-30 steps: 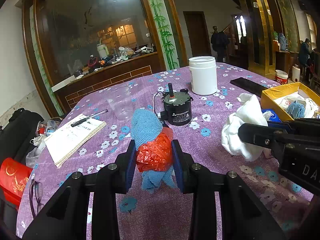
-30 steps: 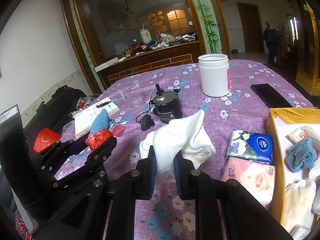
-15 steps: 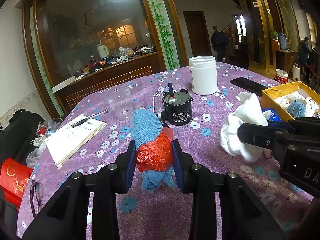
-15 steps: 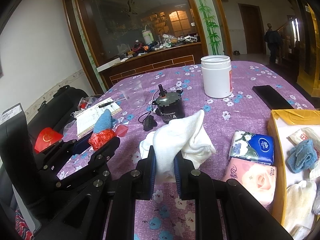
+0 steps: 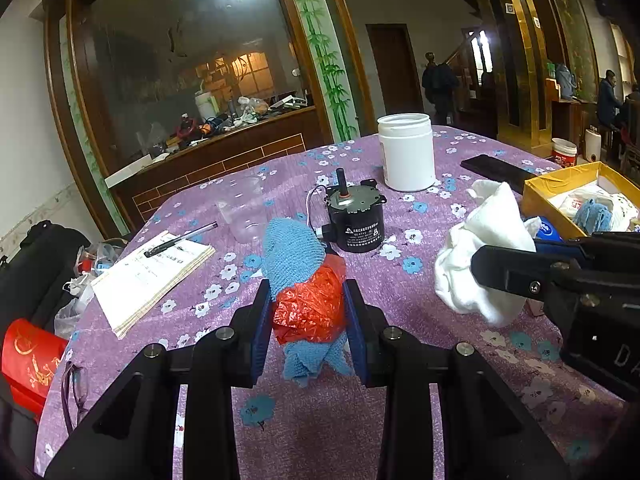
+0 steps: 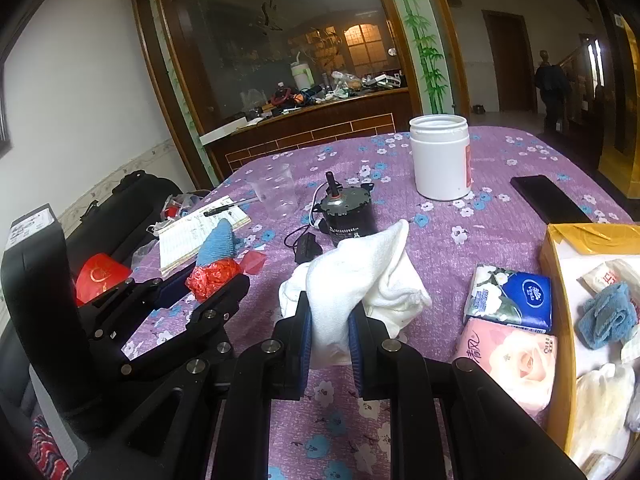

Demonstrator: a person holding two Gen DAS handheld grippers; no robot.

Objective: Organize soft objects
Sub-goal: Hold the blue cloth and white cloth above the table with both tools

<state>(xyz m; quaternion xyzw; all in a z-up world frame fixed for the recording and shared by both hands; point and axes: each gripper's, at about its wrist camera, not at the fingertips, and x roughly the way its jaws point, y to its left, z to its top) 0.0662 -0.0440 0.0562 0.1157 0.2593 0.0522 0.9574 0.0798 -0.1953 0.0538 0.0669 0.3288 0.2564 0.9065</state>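
Right wrist view gives me what the left one lacks: two tissue packs, a blue one [image 6: 509, 296] and a pink one [image 6: 510, 358], lying side by side just left of the yellow box [image 6: 560, 320], plus the box's inside with a blue rag [image 6: 608, 320] and white soft items in it. Left wrist view only catches the box's far corner [image 5: 560, 184]. Left hand-held gripper [image 5: 307, 320] is clamped on a bundle: a blue knit cloth [image 5: 292, 252] with a crumpled red plastic bag [image 5: 310, 308] around its middle, cloth ends sticking out above and below the pads, held over the worktop [image 5: 340, 420] near its front edge. Right hand-held gripper [image 6: 329, 340] is clamped on a white cloth [image 6: 360, 272], bunched and creased, one corner standing up, the rest draping right; it sits between the left bundle and the tissue packs. Behind both: black motor [image 5: 354, 216], white jar [image 5: 406, 152], clear cup [image 5: 244, 208], notebook with pen [image 5: 156, 272], black phone [image 6: 548, 198]. Versus 1.0 s ago: both grips unchanged, bundle and white cloth hold their positions, only a slight shift in the right camera's framing.
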